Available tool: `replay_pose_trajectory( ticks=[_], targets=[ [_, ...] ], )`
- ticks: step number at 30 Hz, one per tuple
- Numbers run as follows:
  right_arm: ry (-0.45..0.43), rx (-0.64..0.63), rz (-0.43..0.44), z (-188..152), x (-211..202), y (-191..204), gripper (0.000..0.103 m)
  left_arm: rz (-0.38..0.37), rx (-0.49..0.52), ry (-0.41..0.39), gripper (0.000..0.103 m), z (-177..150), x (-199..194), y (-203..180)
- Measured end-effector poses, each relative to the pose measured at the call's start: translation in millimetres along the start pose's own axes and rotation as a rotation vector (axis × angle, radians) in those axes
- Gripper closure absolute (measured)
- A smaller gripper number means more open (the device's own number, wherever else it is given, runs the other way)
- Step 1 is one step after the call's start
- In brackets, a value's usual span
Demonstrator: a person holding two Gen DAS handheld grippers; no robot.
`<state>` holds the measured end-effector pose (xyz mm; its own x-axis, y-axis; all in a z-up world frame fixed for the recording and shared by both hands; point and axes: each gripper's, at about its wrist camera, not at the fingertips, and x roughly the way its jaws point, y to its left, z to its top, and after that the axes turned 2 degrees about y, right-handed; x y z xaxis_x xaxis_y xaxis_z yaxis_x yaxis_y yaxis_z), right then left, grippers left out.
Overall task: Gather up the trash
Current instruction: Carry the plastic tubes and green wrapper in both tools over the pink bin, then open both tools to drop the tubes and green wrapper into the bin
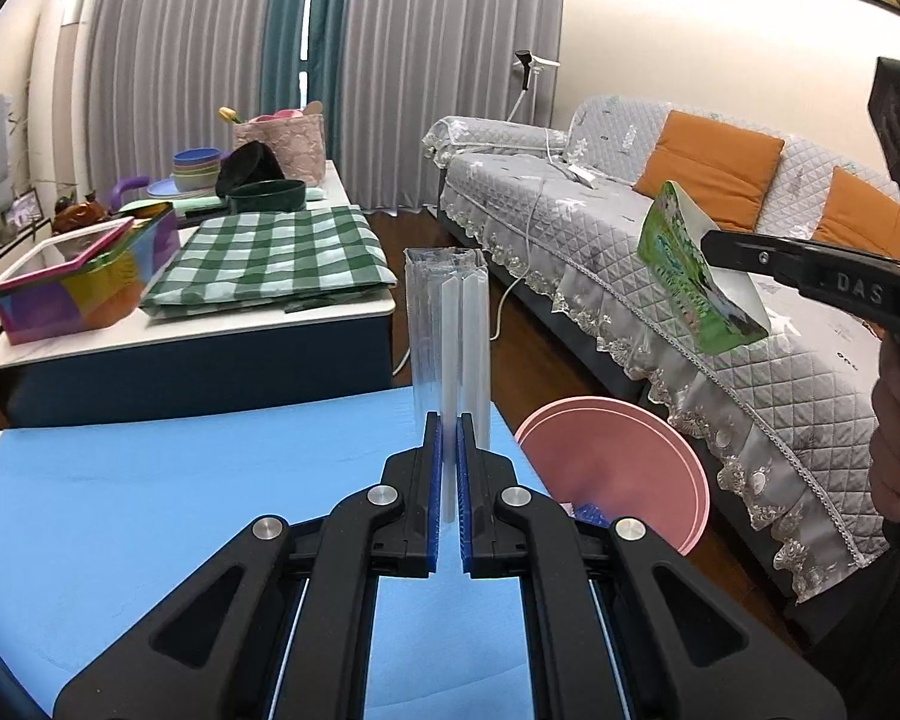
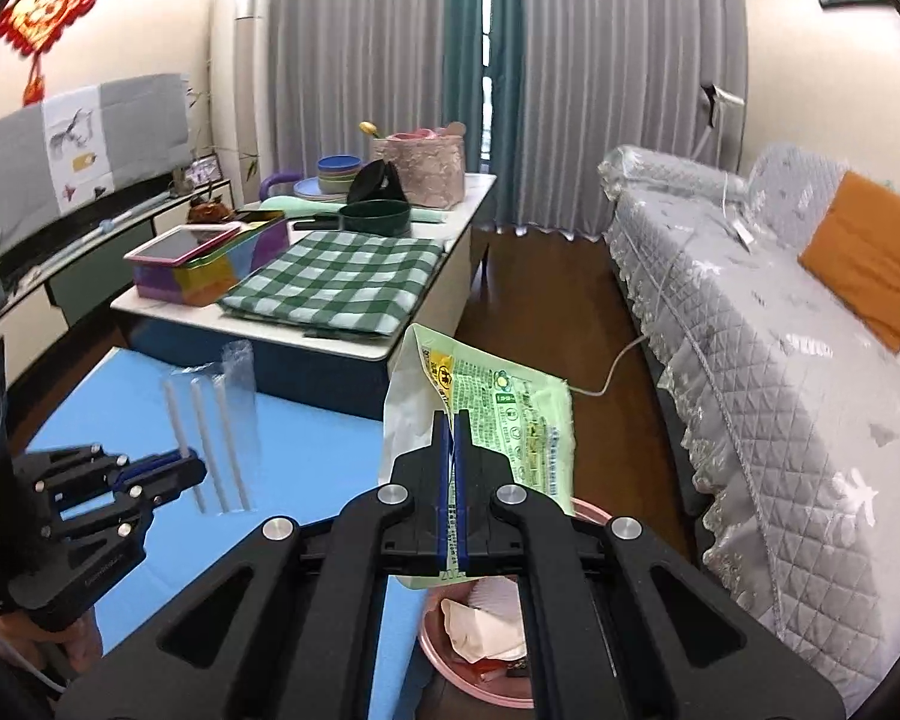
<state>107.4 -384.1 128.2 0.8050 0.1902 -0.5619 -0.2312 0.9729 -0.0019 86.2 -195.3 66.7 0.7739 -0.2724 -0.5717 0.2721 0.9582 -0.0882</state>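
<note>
Clear plastic straw packet (image 1: 447, 324) is clenched in our left gripper (image 1: 448, 468), fingers (image 1: 432, 480) pinching its lower end, packet standing up above the blue desk (image 1: 150, 510). Right gripper (image 2: 453, 480) is clamped on the green wrapper (image 2: 510, 414), fingers (image 2: 463, 480) biting its bottom edge, wrapper sticking up and out. Pink bin (image 2: 450, 654) sits at the desk edge by the sofa (image 2: 780, 372), right under the wrapper, paper already inside. We judge: centre each piece over the rim before letting go, wrapper first; the light film may cling or drift.
</note>
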Motion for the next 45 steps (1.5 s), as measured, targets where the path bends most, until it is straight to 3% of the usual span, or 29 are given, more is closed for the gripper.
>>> replay_pose_trajectory(
  ticks=[14,30,39,42,44,45],
  targets=[
    [0.046,0.072,-0.043,-8,18,-37,0.101,-0.043,0.012,0.024,0.098,2,28,-2],
    [0.126,0.109,-0.114,-37,32,-70,0.101,-0.157,0.077,0.096,0.098,1,89,-68],
    [0.153,0.121,-0.116,-45,39,-78,0.101,-0.182,0.118,0.157,0.098,-9,124,-99],
    [0.164,0.12,-0.132,-46,43,-79,0.096,-0.182,0.119,0.172,0.098,-10,132,-101],
    [0.17,0.126,-0.141,-47,44,-81,0.081,-0.185,0.108,0.186,0.085,-10,137,-100],
    [0.168,0.131,-0.146,-47,44,-82,0.064,-0.184,0.103,0.186,0.081,-10,138,-99]
  ],
)
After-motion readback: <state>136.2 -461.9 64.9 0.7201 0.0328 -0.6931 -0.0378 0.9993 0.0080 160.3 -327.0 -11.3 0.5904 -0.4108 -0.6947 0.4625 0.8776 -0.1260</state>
